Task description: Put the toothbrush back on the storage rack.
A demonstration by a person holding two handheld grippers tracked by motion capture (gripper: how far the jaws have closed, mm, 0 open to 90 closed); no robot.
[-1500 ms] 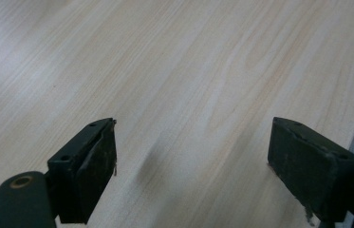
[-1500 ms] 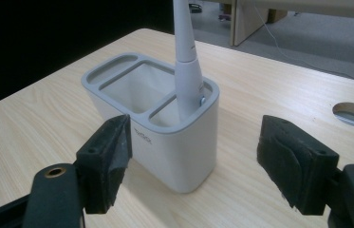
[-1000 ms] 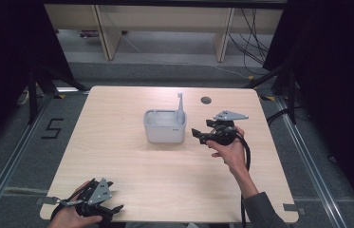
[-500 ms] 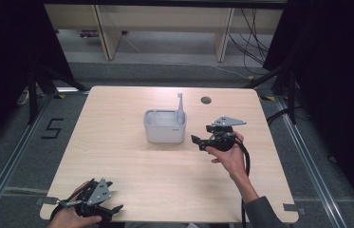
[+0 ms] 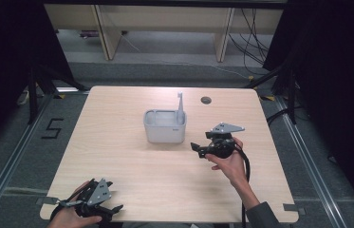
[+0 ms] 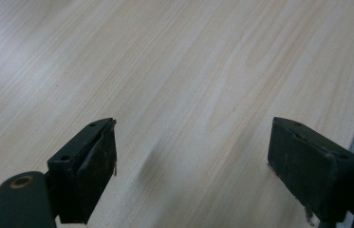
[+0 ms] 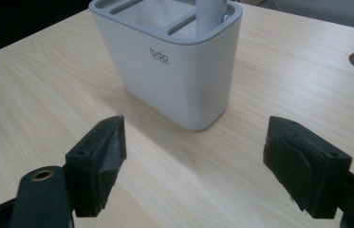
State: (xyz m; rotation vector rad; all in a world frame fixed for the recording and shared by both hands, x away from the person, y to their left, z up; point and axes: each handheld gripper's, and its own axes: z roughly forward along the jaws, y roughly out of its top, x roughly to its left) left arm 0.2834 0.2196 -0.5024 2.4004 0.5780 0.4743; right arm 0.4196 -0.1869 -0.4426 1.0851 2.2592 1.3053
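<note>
Two grippers work over the pale wooden table [image 5: 117,142]. Since a second ago the right gripper [image 5: 194,146] has drawn back from the white holder [image 5: 164,127] toward the person's side; it was close beside the holder's right wall then and now stands near it but apart, off its near right corner. Its jaws have just been opening and now stand wide, with nothing between them; in the right gripper view they frame bare wood short of the holder [image 7: 174,66]. The left gripper [image 5: 113,209] has kept its place at the near left corner of the table, jaws likewise spread wide and empty over bare wood in the left gripper view.

The holder stands upright near the middle of the table, a white tub with rounded corners and a grey top cut into slots. A slim grey-white tool [image 5: 180,107] stands upright in its right-hand slot, rising well above the rim. On the holder's side small grey letters [image 7: 159,55] read "bdo", with finer print beneath, too small to read.

A small round hole [image 5: 206,100] lies in the tabletop behind the holder.
</note>
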